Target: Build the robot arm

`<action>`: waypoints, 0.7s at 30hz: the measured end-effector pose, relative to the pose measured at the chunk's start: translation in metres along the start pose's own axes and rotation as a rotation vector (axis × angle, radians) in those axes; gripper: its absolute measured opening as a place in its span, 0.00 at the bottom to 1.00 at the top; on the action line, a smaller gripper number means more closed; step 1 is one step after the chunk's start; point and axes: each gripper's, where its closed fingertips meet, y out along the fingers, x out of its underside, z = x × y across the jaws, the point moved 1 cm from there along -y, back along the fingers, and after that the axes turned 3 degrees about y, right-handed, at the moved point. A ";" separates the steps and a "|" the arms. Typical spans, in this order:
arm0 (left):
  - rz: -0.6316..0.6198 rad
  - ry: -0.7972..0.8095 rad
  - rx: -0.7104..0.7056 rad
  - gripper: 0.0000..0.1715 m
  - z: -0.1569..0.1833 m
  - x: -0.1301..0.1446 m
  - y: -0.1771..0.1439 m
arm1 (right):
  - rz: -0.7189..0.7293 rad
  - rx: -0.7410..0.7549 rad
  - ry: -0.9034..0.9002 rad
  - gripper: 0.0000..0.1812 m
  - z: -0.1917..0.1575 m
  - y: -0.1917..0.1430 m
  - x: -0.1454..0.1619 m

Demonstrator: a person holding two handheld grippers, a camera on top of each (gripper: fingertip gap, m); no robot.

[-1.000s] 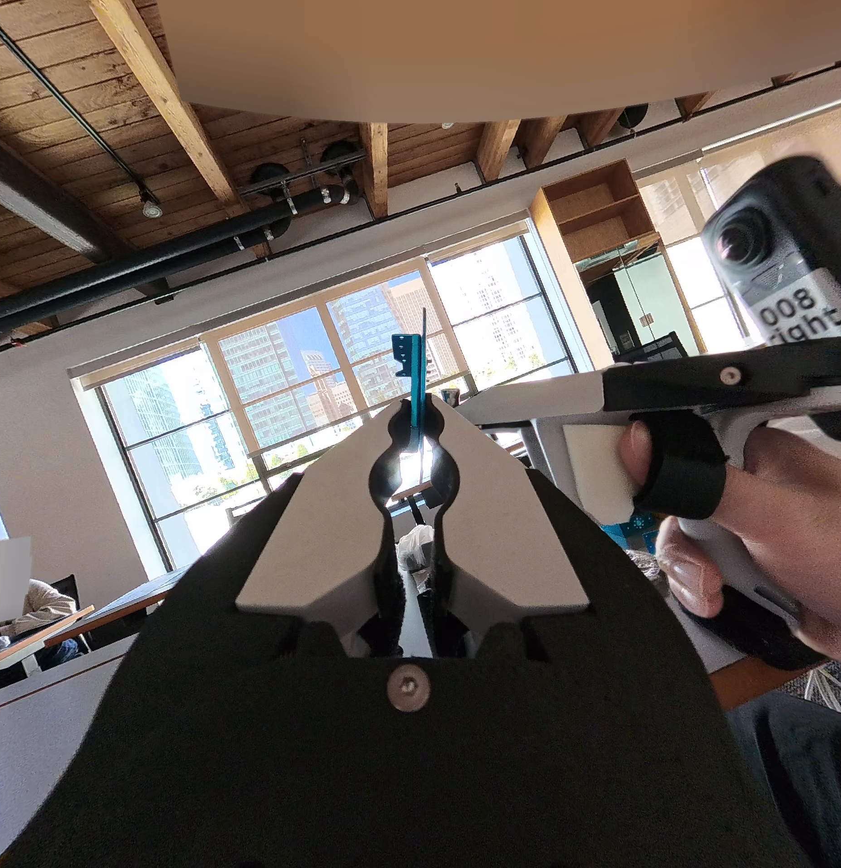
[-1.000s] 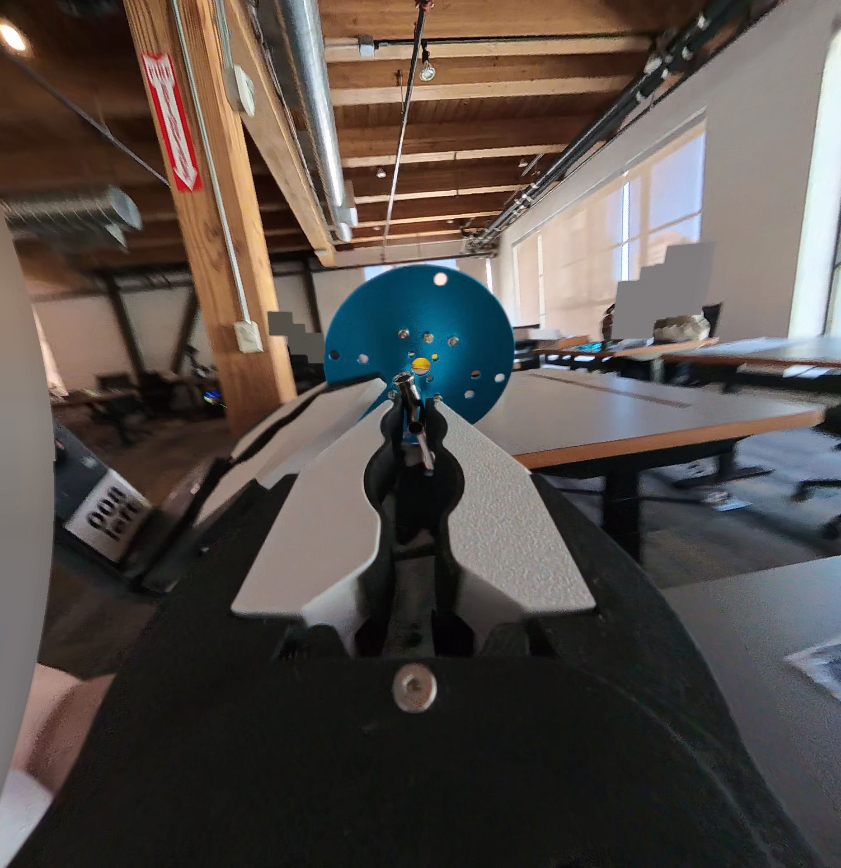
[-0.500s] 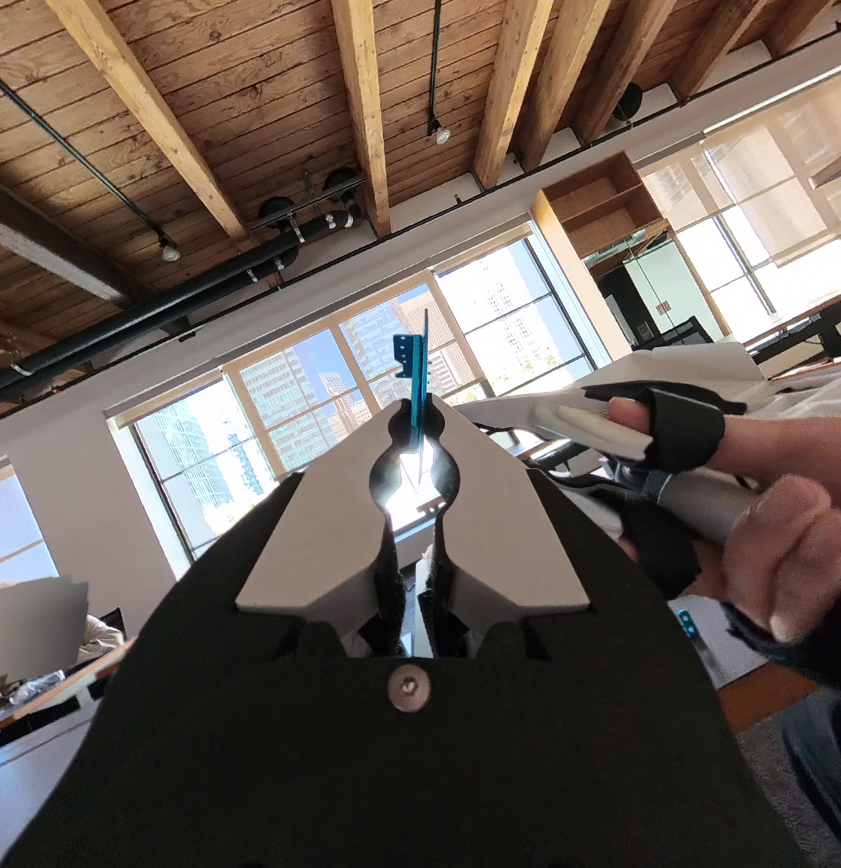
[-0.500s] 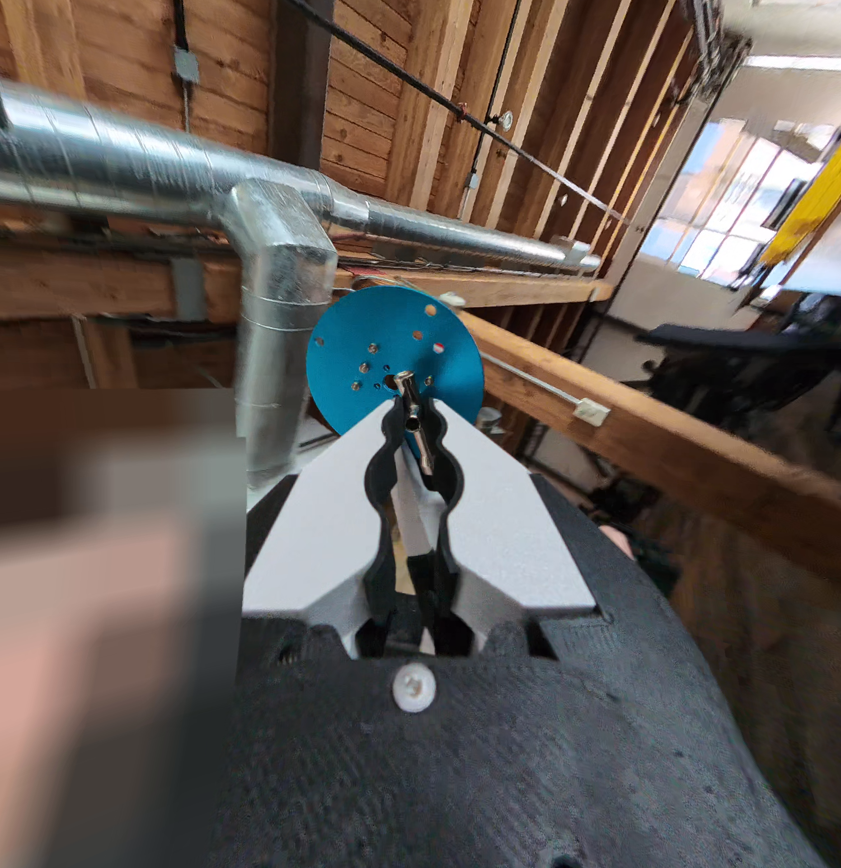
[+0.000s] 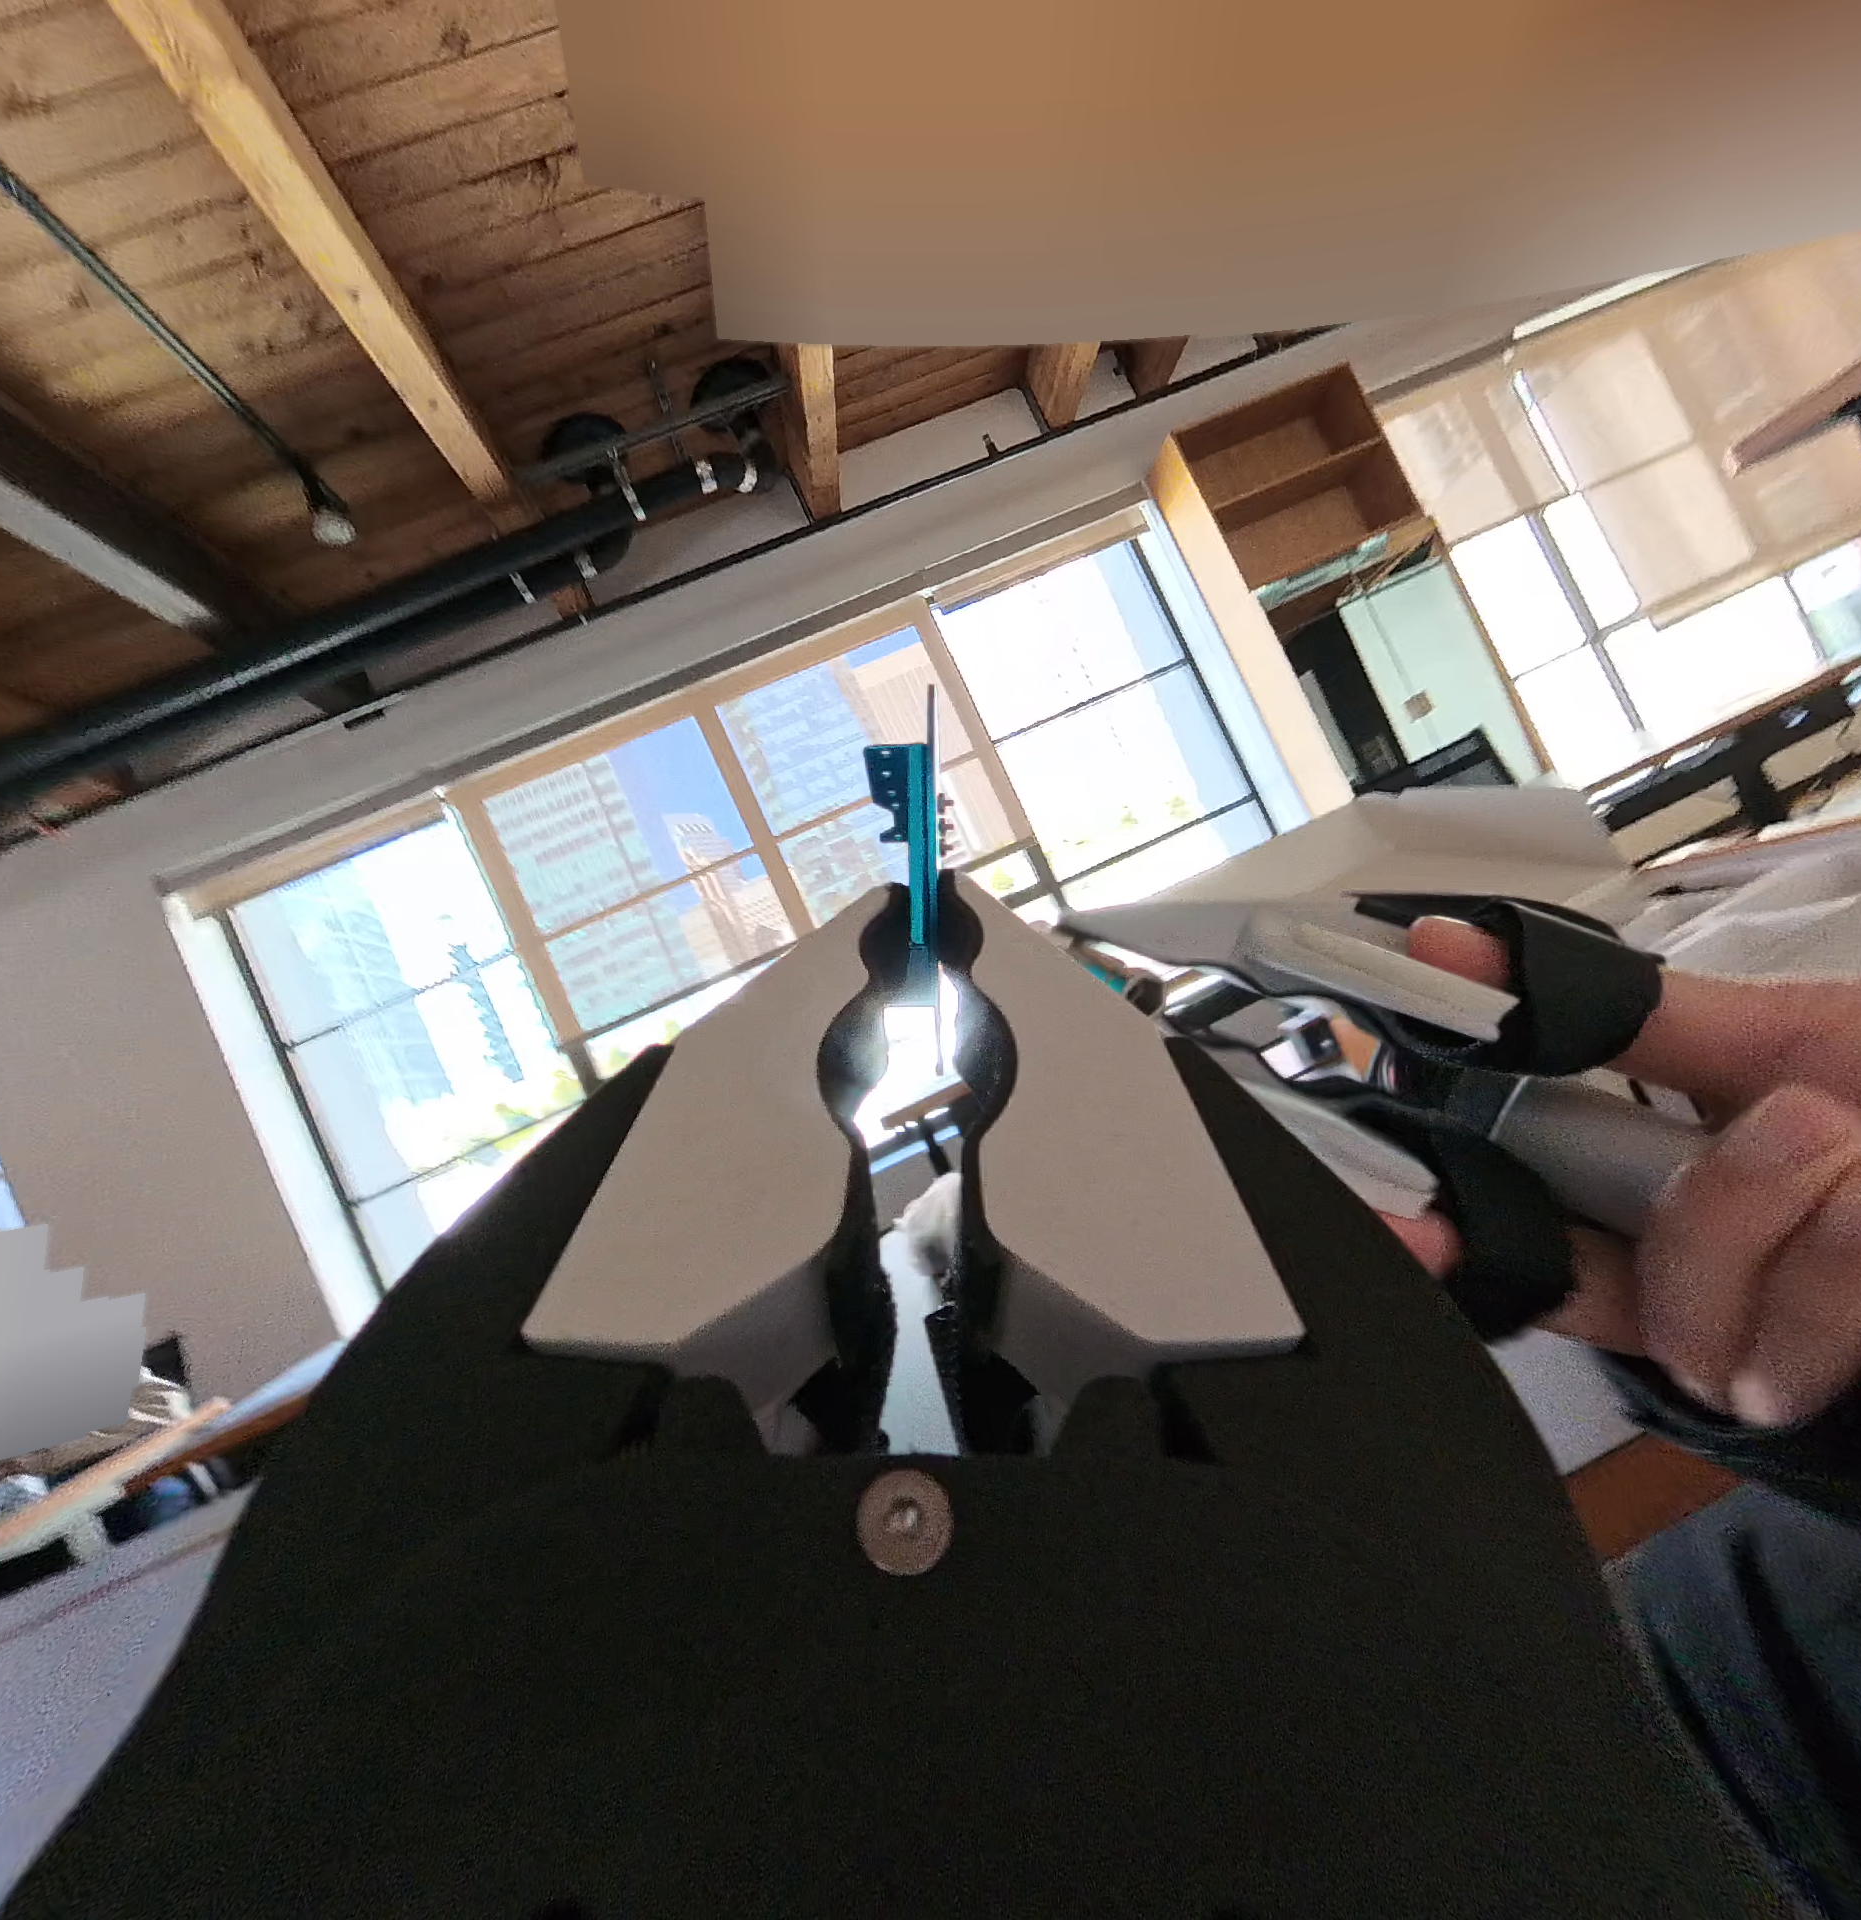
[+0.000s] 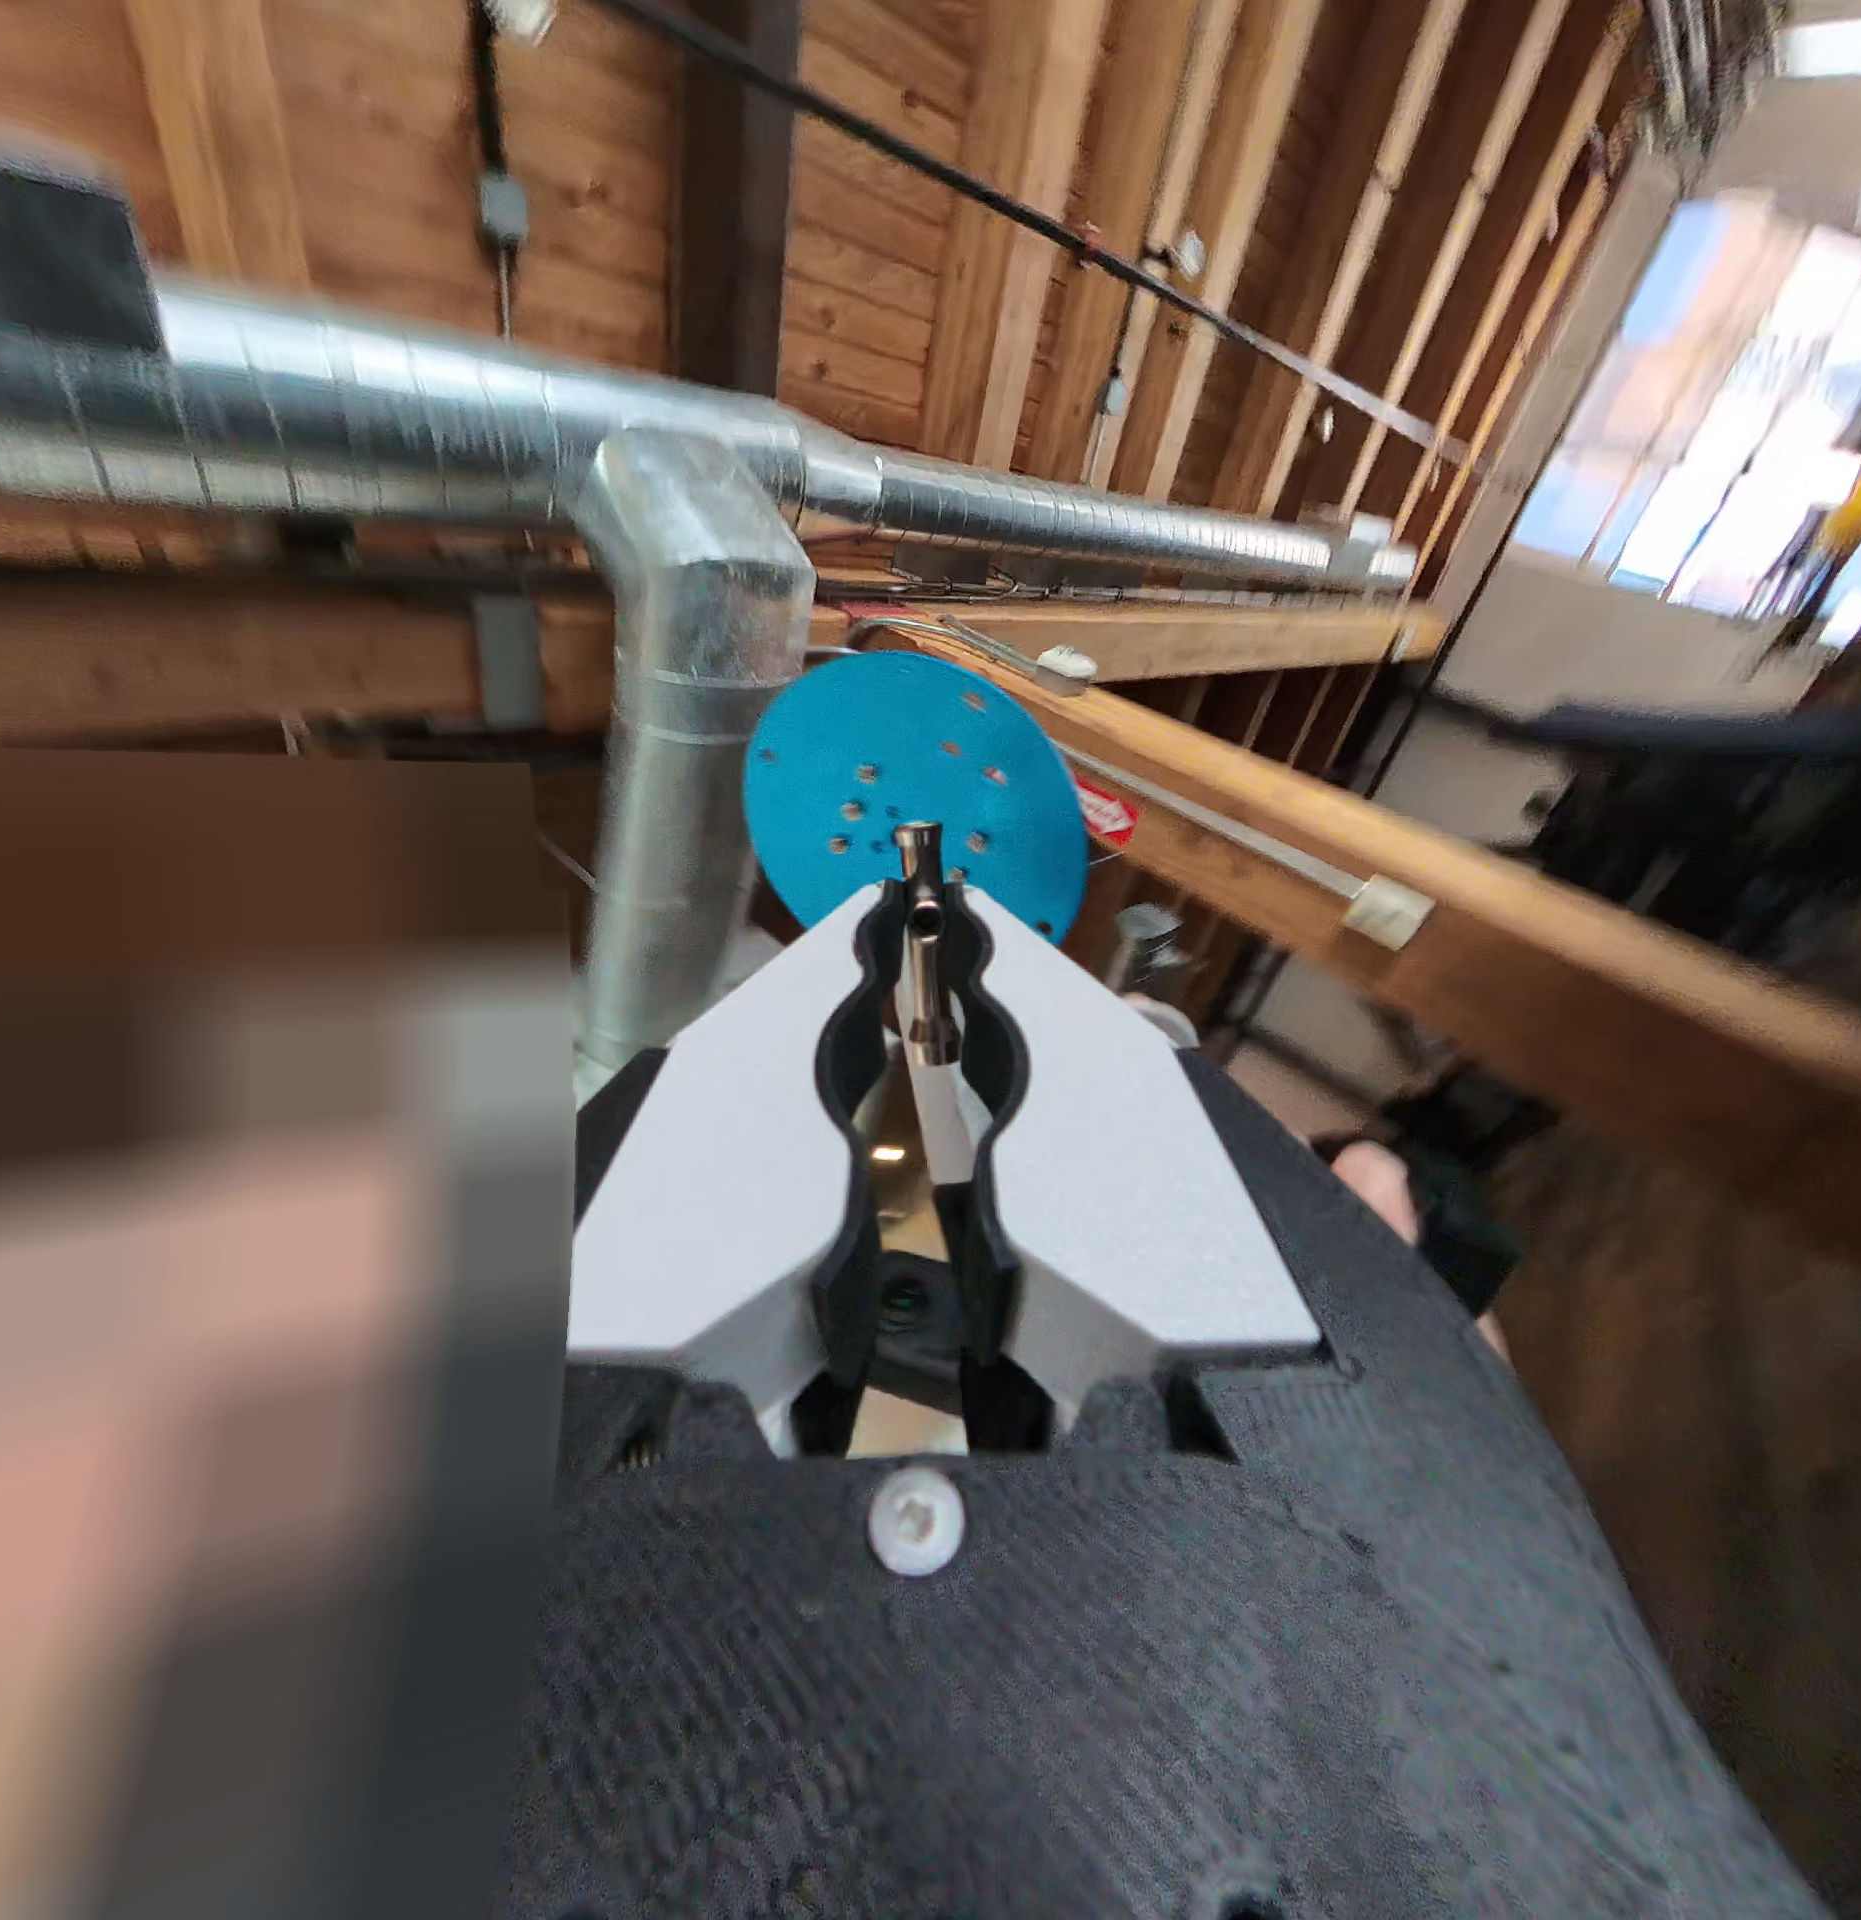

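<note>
My left gripper (image 5: 921,902) is shut on a thin teal metal plate (image 5: 918,821), seen edge-on, with a small bracket on its left side. The same plate shows as a teal disc with several holes (image 6: 910,790) in the right wrist view, just beyond my right gripper (image 6: 924,902). The right gripper is shut on a small silver metal tool (image 6: 921,914) with a white shaft, whose tip points at the disc's middle. Both grippers are held up in the air and tilted upward. The right gripper's body and the hand holding it (image 5: 1632,1101) show at the right of the left wrist view.
Wooden ceiling beams (image 5: 313,239) and a black pipe (image 5: 386,634) are above, with large windows (image 5: 697,883) ahead. A silver air duct (image 6: 687,665) and wooden joists fill the right wrist view. Desks (image 5: 95,1475) stand low at the left. A wooden shelf unit (image 5: 1290,499) hangs at the right. My two grippers' fingertips are within a few centimetres of each other.
Both grippers stay shut on their items. The right wrist view has swung from the room's desks up to the ceiling duct. The left view has tilted a little; the right hand has shifted.
</note>
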 end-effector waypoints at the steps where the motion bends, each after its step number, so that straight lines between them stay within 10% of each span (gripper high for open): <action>1: -0.005 -0.040 -0.001 0.02 -0.002 0.000 0.000 | -0.017 0.014 -0.202 0.03 -0.008 0.000 -0.002; 5: -0.036 -0.227 0.025 0.01 -0.004 0.000 0.001 | -0.185 0.231 -1.244 0.04 -0.024 0.003 0.005; 10: -0.050 -0.315 0.060 0.02 0.000 -0.003 0.001 | -0.410 0.387 -2.074 0.04 -0.036 0.012 0.017; 21: 0.007 -0.340 0.086 0.01 0.001 -0.017 -0.005 | -0.653 0.384 -2.605 0.04 -0.022 0.016 0.032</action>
